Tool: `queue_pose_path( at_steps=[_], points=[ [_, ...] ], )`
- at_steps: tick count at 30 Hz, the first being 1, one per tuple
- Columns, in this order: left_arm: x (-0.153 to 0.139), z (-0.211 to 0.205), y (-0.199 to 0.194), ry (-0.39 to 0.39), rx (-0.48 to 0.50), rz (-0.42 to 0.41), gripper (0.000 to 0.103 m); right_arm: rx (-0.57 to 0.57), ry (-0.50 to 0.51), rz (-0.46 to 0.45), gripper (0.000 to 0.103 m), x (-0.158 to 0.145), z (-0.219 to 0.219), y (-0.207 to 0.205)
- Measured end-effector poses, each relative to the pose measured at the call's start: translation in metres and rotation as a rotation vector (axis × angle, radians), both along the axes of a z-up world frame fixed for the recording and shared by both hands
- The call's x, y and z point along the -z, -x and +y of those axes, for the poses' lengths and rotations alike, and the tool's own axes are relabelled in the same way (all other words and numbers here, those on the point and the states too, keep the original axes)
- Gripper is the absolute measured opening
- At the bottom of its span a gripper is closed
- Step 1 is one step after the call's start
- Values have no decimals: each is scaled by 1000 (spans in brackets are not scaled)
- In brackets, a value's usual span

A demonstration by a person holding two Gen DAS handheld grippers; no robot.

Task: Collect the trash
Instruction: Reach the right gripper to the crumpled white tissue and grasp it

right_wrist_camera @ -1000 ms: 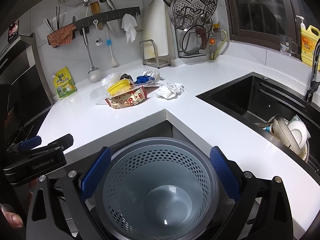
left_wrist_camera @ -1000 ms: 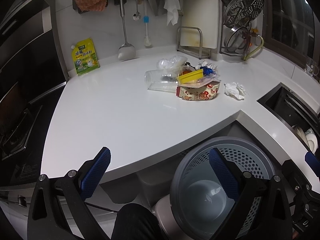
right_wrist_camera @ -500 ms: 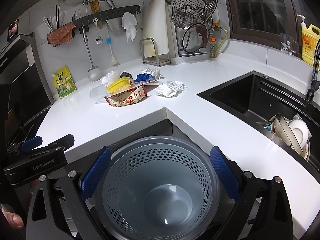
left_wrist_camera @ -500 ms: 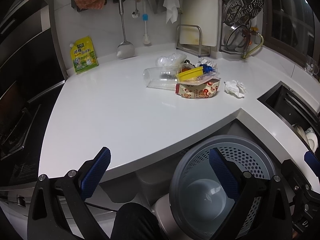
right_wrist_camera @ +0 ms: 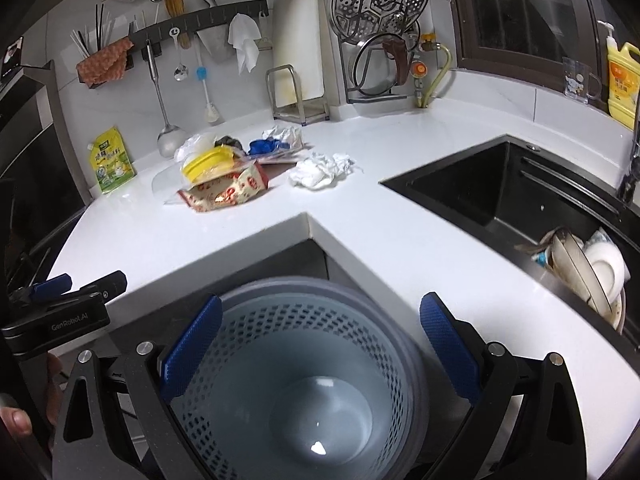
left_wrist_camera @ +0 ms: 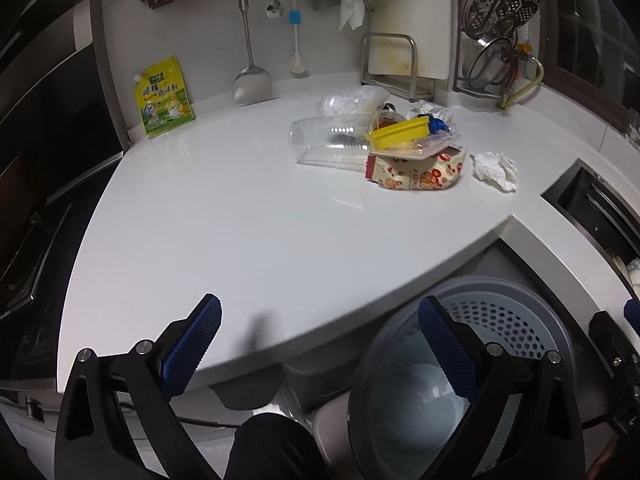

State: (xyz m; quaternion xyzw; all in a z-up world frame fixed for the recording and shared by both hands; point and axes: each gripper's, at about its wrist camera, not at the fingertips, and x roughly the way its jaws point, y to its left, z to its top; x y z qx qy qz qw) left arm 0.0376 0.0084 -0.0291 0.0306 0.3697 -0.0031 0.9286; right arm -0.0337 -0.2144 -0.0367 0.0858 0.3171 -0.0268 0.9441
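A pile of trash lies on the white counter (left_wrist_camera: pixel 224 216): a clear plastic cup (left_wrist_camera: pixel 326 140) on its side, a yellow lid (left_wrist_camera: pixel 400 133), a printed snack bag (left_wrist_camera: pixel 416 168) and a crumpled white tissue (left_wrist_camera: pixel 494 169). The bag (right_wrist_camera: pixel 226 192) and tissue (right_wrist_camera: pixel 322 168) also show in the right wrist view. A grey perforated trash bin (right_wrist_camera: pixel 304 376) stands on the floor below the counter corner. My left gripper (left_wrist_camera: pixel 320 354) is open and empty over the counter's front edge. My right gripper (right_wrist_camera: pixel 320 356) is open and empty above the bin.
A black sink (right_wrist_camera: pixel 512 196) with dishes (right_wrist_camera: pixel 592 276) is at the right. A green-yellow seasoning pouch (left_wrist_camera: pixel 164 98) leans on the back wall. A cutting board rack (left_wrist_camera: pixel 394 64) and a steamer rack (right_wrist_camera: pixel 380 28) stand at the back. A stove (left_wrist_camera: pixel 24 208) is at the left.
Both grippers have moved forward and a little up toward the counter; the trash pile looks nearer. Both stay open and empty.
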Motion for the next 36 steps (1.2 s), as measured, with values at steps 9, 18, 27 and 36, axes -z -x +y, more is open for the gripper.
queue_pose_path(
  at_steps=[9, 18, 27, 36],
  points=[
    [-14, 5, -53, 37, -35, -52, 97, -5, 3, -1, 94, -9, -17, -56],
    [-13, -5, -82, 31, -26, -64, 97, -11, 6, 41, 94, -10, -29, -123],
    [-9, -4, -101, 69, -30, -42, 97, -56, 7, 89, 94, -2, -31, -177],
    [-14, -2, -112, 80, -35, -57, 97, -56, -42, 162, 94, 11, -37, -216]
  ],
)
